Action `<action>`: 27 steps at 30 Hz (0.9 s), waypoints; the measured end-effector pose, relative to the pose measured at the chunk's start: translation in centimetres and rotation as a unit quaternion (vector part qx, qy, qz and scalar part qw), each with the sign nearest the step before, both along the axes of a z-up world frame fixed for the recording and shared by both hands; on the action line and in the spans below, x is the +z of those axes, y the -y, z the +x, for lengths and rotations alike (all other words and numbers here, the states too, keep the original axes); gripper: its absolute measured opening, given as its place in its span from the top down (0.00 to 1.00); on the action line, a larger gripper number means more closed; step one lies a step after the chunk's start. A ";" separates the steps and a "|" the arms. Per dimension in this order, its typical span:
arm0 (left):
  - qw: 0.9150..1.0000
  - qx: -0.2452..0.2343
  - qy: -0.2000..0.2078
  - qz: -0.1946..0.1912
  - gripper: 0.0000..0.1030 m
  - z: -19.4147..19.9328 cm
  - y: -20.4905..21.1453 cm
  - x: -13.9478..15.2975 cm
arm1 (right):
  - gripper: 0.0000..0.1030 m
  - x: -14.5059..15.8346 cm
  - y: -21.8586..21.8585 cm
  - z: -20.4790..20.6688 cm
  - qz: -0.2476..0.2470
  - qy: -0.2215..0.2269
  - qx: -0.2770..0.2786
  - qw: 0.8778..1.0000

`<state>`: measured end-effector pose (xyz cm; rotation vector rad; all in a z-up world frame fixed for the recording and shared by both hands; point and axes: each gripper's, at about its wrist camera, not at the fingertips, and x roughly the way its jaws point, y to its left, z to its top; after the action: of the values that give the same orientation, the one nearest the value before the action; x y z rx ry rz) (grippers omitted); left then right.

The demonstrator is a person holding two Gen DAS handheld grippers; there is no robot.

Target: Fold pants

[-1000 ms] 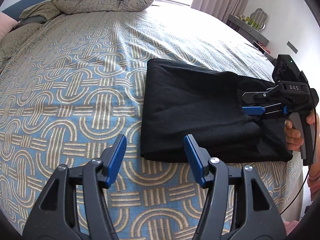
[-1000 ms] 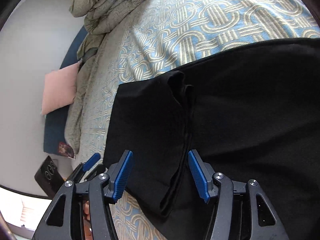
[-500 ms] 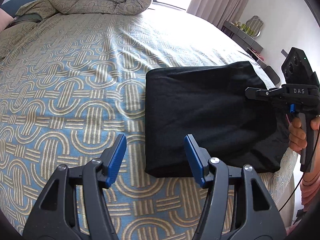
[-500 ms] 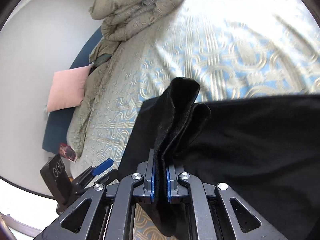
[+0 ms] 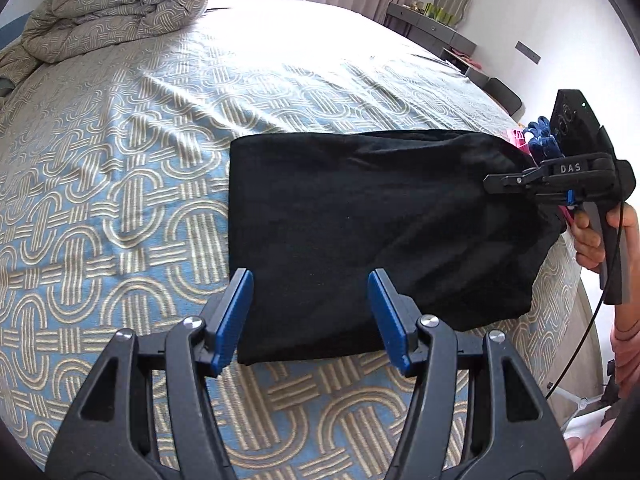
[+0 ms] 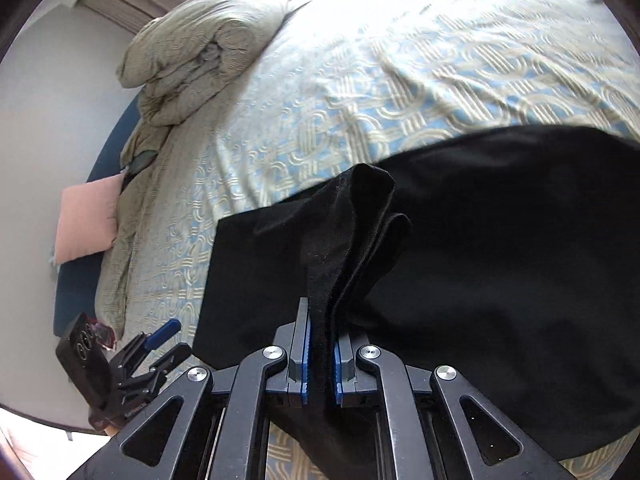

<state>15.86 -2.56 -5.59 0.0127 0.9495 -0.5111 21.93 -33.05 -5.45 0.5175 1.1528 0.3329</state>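
A pair of black pants (image 5: 372,232), already folded into a wide rectangle, lies on a bed (image 5: 120,152) covered in a blue and beige interlocking-loop pattern, its long axis running left to right across the left wrist view. The right gripper (image 6: 321,354) has its blue-padded fingers (image 6: 305,356) pressed together, pinching a bunched layer of the pants at their right end and holding it raised off the bed. The left gripper (image 5: 310,316) hovers with fingers spread wide, directly in front of the near left corner of the pants, which sits between the fingertips and just beyond them; it grips nothing. That corner looks like the nearest grab point for the left hand. The right gripper's body reads "DAS". A rolled duvet (image 5: 116,12) lies at the head of the bed.
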 end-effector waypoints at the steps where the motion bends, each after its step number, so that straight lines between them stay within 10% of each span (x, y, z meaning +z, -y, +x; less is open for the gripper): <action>1: 1.000 0.000 -0.002 0.002 0.41 0.0 0.3 -0.1 | 0.93 -0.9 0.4 0.1 -0.001 -0.006 0.000 1.000; 12: 1.000 -0.005 -0.017 0.009 0.41 -0.1 2.0 -0.4 | 0.59 -2.1 2.3 -0.7 -0.075 0.017 -0.028 0.997; 20: 0.998 -0.026 -0.020 0.044 0.40 0.2 4.1 -2.6 | 0.59 -0.3 1.5 -3.7 -0.040 0.068 -0.004 0.997; 27: 0.998 -0.005 -0.011 0.055 0.38 -0.6 3.6 -2.6 | 0.59 -2.8 -0.1 -5.2 -0.135 0.049 -0.008 0.990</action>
<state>15.31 -6.20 -8.17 0.1116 0.9986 -0.4684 16.69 -32.94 -8.26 0.2697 1.0774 0.1829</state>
